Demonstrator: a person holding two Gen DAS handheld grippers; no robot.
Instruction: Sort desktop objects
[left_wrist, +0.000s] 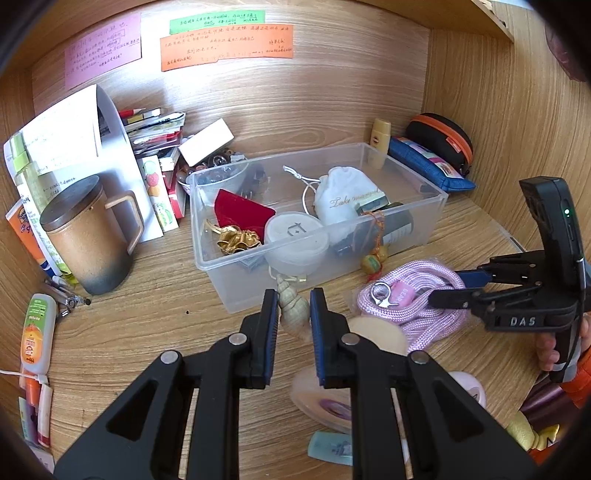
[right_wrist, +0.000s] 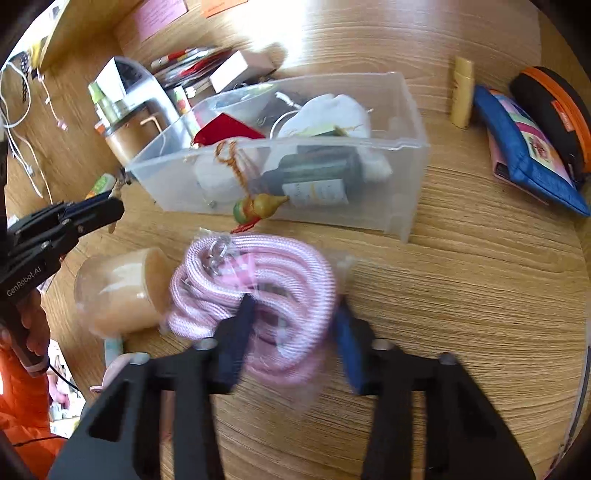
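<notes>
Left wrist view: the left gripper (left_wrist: 293, 308) is pointing down and forward over the wooden counter (left_wrist: 147, 325), its fingers (left_wrist: 271, 317) clenching a pale spiral shell (left_wrist: 293, 308) upright between the pads, just in front of the clear plastic bin (left_wrist: 424, 225). The bin is holding a red pouch (left_wrist: 240, 210), a white drawstring bag (left_wrist: 347, 195) and a round white jar (left_wrist: 295, 236). To the right, the right gripper (left_wrist: 443, 288) is reaching in sideways, with a hand (left_wrist: 550, 347) wrapped round its handle; its fingertips are lying on the coiled pink rope (left_wrist: 413, 314).

Right wrist view: the right gripper (right_wrist: 295, 325) is tilting steeply down at the counter. Its fingers (right_wrist: 240, 332) are straddling the near loops of the pink rope (right_wrist: 258, 280), which is sitting in a clear wrapper just in front of the bin (right_wrist: 406, 177). The picture is blurred here, so whether the pads are pressing the rope I cannot tell. The left gripper (right_wrist: 110, 210) is showing at the left edge, held by a hand (right_wrist: 33, 332) above an orange sleeve (right_wrist: 26, 413).
</notes>
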